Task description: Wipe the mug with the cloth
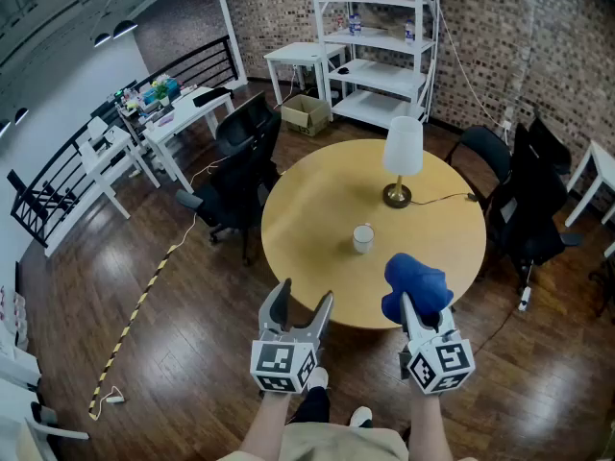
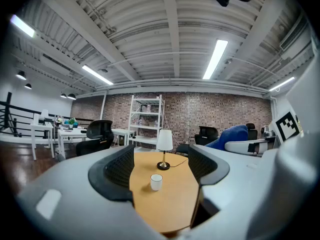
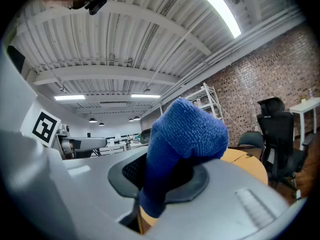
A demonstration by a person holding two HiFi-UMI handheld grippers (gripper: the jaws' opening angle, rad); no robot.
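Both grippers are held low and close to the body, with the forearms reaching forward from the bottom of the head view and the jaws pointed toward the table (image 1: pixel 307 221). The left gripper (image 1: pixel 306 298) is held short of the table's near edge, over the floor (image 1: pixel 173 353). Its jaws are spread wide and nothing is gripped between them. The right gripper (image 1: pixel 415 305) is held over the table's near rim, with its jaws clamped on the cloth (image 1: pixel 415 281), a blue bundle that bulges up and ahead of the jaw tips.

The mug (image 1: pixel 362 238) is stood upright near the middle of the table, well apart from both grippers. It is placed between them and the lamp (image 1: pixel 402 152).

From the head view alone the layout is given: the round table, the mug in front of the lamp, and the two grippers side by side. In the left gripper view the mug is framed far off in the gap between the open jaws, with the lamp behind it; the cloth and the right gripper are seen at the right edge. In the right gripper view the space between the jaws is filled by the cloth, and only a slice of table is shown to its right. The mug is seen only in the other two views.
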